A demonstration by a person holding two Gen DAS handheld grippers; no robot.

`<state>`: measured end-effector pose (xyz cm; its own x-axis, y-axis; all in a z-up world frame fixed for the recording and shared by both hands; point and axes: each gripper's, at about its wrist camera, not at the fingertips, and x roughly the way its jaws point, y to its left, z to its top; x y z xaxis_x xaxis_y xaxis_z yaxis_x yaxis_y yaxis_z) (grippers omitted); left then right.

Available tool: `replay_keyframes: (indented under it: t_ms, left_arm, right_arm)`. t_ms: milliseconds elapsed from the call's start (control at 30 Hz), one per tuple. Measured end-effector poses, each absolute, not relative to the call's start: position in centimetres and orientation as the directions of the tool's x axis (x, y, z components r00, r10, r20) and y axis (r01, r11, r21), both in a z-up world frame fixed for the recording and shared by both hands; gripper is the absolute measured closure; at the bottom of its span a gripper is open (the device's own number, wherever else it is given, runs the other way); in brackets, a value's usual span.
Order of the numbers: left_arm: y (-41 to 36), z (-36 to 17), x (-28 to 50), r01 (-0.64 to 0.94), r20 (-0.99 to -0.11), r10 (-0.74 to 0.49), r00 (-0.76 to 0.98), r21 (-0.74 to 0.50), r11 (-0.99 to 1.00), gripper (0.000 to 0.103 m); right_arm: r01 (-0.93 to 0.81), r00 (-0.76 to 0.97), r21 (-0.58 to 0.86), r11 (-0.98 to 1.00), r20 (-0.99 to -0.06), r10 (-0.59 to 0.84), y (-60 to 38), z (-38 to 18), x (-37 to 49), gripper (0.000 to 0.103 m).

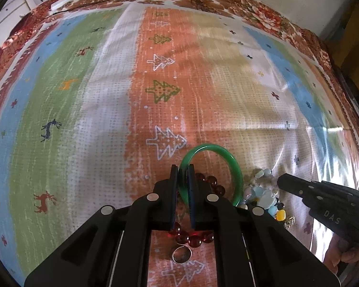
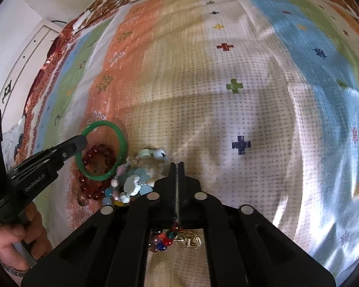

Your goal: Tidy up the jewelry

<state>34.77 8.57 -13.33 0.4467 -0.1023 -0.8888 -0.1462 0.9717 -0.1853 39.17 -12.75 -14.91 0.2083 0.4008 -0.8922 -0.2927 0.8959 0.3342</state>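
The left gripper (image 1: 183, 169) sits at the lower centre of the left wrist view, its jaws narrow and clamped on the rim of a green bangle (image 1: 237, 169). The bangle's loop extends up and to the right of the fingertips, over the orange stripe of a patterned cloth (image 1: 83, 110). In the right wrist view the same bangle (image 2: 123, 141) shows at middle left, with the left gripper (image 2: 80, 143) coming in from the left edge onto its rim; a hand (image 2: 14, 244) grips that tool in the lower left corner.

A red bead bracelet (image 1: 191, 238) lies on the cloth under the left gripper, partly inside the bangle's ring. Just below it, near the bottom of the frame, lies a small silver ring (image 1: 182, 254). To the right of the bangle sits a heap of pale blue, white and yellow beads (image 1: 265, 196), touching or nearly touching it.

The right gripper (image 2: 177, 167) is at lower centre of its own view, jaws pressed together; whether anything is pinched between them cannot be told. Near its base, a multicoloured bead cluster (image 2: 161, 239) and a gold piece (image 2: 189, 239) show through the gap in the frame. In the left wrist view, the right gripper (image 1: 281, 181) points in from the right edge toward the pale bead heap.
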Motion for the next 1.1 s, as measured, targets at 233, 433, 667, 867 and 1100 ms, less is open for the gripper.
replay_keyframes:
  t_ms: [233,433,667,867,1100]
  left_arm:
    - [8.5,-13.4,34.8,-0.151,-0.889,-0.103,0.446,-0.189,0.97,0.096]
    - [8.6,-13.5,34.8,-0.147,-0.89,-0.103,0.445,-0.186,0.972,0.096]
    - [8.7,-14.0,34.9,-0.149,-0.894,-0.094,0.438,-0.175,0.973,0.096]
    - [8.9,-14.0,34.8,-0.149,-0.888,-0.108,0.447,-0.193,0.97,0.096]
    - [9.1,-13.8,34.8,-0.15,-0.885,-0.123,0.449,-0.21,0.966,0.096]
  right_arm:
    - [-0.305,0.197,0.377,0.874,-0.873,0.445,-12.3,-14.6,38.9,0.055]
    - [-0.286,0.2,0.402,0.87,-0.863,0.464,-12.2,-14.7,39.3,0.052]
    - [-0.27,0.208,0.41,0.871,-0.859,0.469,-11.8,-15.0,39.6,0.052]
    - [-0.293,0.203,0.382,0.877,-0.871,0.447,-10.7,-15.0,39.4,0.053]
    - [-0.292,0.194,0.37,0.882,-0.88,0.434,-11.0,-15.7,39.5,0.096]
